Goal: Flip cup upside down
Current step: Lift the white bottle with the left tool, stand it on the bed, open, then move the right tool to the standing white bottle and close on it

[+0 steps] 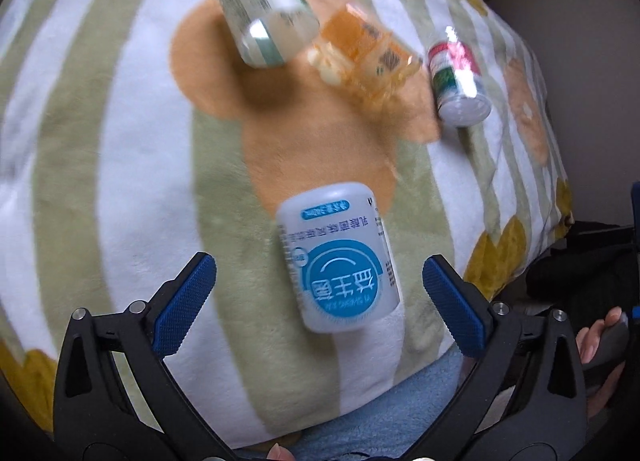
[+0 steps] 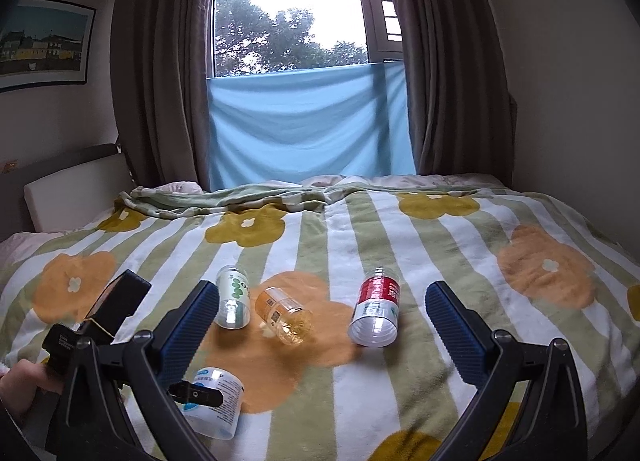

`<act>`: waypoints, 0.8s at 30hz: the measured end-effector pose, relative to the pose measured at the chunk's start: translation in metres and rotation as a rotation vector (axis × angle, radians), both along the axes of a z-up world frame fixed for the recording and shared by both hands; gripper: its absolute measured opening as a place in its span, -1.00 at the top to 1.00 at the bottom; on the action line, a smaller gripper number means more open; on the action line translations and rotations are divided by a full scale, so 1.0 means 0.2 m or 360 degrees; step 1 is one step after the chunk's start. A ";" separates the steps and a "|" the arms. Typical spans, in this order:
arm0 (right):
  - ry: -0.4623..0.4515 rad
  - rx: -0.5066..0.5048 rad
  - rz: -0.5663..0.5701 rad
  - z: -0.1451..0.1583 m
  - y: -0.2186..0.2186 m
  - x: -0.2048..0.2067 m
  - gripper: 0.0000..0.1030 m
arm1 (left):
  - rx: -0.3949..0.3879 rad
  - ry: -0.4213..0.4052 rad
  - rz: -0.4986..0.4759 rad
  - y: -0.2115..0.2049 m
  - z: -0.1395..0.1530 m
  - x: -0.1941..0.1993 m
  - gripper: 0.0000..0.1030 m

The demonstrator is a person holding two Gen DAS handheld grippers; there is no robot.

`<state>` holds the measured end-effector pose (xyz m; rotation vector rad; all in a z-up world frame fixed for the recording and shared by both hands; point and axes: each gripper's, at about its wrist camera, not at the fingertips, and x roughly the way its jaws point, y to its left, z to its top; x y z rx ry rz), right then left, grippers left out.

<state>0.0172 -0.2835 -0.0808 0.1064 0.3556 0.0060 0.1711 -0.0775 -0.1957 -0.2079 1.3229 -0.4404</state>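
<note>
- The white-and-blue cup [image 1: 338, 257] lies on its side on the striped floral blanket [image 1: 120, 141], its printed blue label reading upside down in the left wrist view.
- The left gripper [image 1: 320, 301] has its jaws spread wide, the blue pads [image 1: 186, 301] either side of the cup with a gap on both sides; it grips nothing.
- In the right wrist view the same cup [image 2: 216, 401] sits low left, partly behind a gripper finger.
- The right gripper [image 2: 322, 325] is also spread wide and empty, above the blanket.
- Farther back lie three more containers on their sides: a green-and-white cup [image 2: 233, 303], a clear orange jar [image 2: 286, 315], seemingly with pale pieces spilled at its mouth, and a red-and-white cup [image 2: 376, 311].
- Beyond the bed, brown curtains [image 2: 160, 81] flank a window [image 2: 288, 21] with a blue cloth [image 2: 308, 121] across its lower part.
</note>
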 end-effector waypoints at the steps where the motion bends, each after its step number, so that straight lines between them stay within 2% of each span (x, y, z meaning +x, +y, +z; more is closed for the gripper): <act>1: 0.0032 0.0009 0.0062 0.03 0.00 0.03 -1.00 | 0.0002 -0.0057 0.0023 0.04 0.05 -0.02 -0.99; 3: 0.0115 0.0017 0.0173 0.08 0.02 0.08 -1.00 | 0.0010 -0.0178 0.0083 0.14 0.15 -0.05 -0.99; 7: 0.0415 -0.0002 0.0371 0.11 0.09 0.26 -1.00 | 0.0039 -0.0421 0.0212 0.34 0.31 -0.14 -0.99; 12: 0.0875 0.0045 0.0607 -0.03 0.27 0.49 -1.00 | 0.0160 -0.0675 0.0310 0.55 0.37 -0.25 -0.99; 15: 0.1200 0.0097 0.0675 -0.19 0.37 0.62 -1.00 | 0.0212 -0.0756 0.0356 0.65 0.36 -0.31 -0.99; 19: 0.1626 0.0143 0.0641 -0.42 0.47 0.77 -1.00 | 0.0237 -0.0853 0.0431 0.75 0.34 -0.42 -0.99; 21: 0.1779 0.0141 0.0612 -0.52 0.50 0.81 -0.95 | 0.0215 -0.0886 0.0441 0.79 0.32 -0.47 -0.99; 22: 0.1831 0.0117 0.0597 -0.56 0.52 0.84 -0.85 | 0.0187 -0.0886 0.0431 0.81 0.31 -0.48 -0.99; 24: 0.1917 0.0078 0.0568 -0.63 0.55 0.87 -0.77 | 0.0159 -0.0853 0.0418 0.83 0.28 -0.50 -0.99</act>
